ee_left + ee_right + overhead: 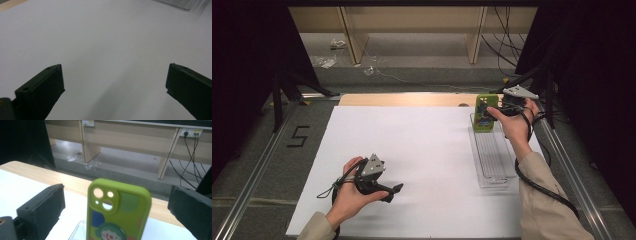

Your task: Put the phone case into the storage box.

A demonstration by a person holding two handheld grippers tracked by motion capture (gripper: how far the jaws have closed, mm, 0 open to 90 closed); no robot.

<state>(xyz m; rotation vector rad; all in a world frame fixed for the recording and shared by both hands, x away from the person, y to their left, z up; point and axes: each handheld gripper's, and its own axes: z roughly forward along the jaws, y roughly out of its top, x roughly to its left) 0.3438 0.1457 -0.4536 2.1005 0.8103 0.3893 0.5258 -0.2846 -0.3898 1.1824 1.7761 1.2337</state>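
A green phone case [485,114] with a cartoon clown face stands upright at the far end of a clear plastic tray [504,172]. In the right gripper view the case [117,212] rises between my two black jaws, which stand wide apart and clear of its sides. My right gripper [498,111] is open beside the case, held from the right. My left gripper [394,192] rests low over the white sheet [422,145] at the near left. Its jaws [113,72] are open with nothing between them.
The tray [175,3] lies lengthwise along the right side of the white sheet. A strip of wooden tabletop [402,99] runs behind the sheet. Metal rails [257,170] flank the table; desks and cables [187,157] stand beyond.
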